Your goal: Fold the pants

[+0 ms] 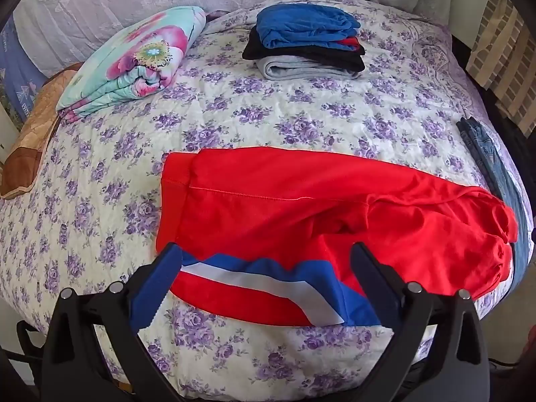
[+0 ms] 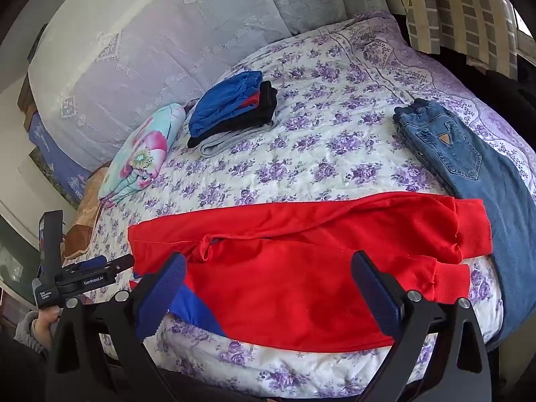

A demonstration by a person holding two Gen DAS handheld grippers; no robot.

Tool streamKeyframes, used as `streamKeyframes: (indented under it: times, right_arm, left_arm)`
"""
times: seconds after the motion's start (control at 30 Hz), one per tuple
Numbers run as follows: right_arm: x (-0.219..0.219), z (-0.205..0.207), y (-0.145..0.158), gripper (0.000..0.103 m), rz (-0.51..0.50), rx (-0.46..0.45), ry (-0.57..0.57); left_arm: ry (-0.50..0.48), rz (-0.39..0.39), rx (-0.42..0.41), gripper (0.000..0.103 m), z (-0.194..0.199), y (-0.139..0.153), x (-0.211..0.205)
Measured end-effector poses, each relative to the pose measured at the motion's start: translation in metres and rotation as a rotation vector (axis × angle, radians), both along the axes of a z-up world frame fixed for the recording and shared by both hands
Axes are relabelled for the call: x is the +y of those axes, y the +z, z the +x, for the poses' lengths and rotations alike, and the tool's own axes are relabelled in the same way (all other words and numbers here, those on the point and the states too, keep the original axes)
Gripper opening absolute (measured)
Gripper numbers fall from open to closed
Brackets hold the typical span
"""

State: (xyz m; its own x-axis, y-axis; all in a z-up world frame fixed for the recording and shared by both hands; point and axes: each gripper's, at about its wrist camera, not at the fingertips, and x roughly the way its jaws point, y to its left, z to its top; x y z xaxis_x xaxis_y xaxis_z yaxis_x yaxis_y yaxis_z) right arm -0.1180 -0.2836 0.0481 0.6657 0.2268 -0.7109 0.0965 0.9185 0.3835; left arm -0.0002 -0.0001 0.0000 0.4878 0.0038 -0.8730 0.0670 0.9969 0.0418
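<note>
Red pants (image 1: 301, 201) with a blue and white side stripe (image 1: 254, 276) lie flat across the near part of the bed, also in the right wrist view (image 2: 284, 268). My left gripper (image 1: 264, 264) is open, its fingers apart just above the striped near edge. My right gripper (image 2: 268, 274) is open over the middle of the pants, near the crotch fold. Neither holds cloth. The left gripper also shows at the left edge of the right wrist view (image 2: 100, 264).
A stack of folded clothes (image 1: 305, 40) sits at the far side of the floral bedspread (image 1: 234, 114). A folded floral blanket (image 1: 134, 60) lies far left. Blue jeans (image 2: 469, 171) lie along the right edge. Pillows and a curtain are behind.
</note>
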Motion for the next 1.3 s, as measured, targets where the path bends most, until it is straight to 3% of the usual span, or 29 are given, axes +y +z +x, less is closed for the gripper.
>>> streamKeyframes:
  times: [1.3]
  right_arm:
    - [-0.005, 0.003, 0.005, 0.099, 0.001, 0.0, 0.001]
  left_arm:
    - [0.008, -0.022, 0.013, 0.098, 0.014, -0.007, 0.0]
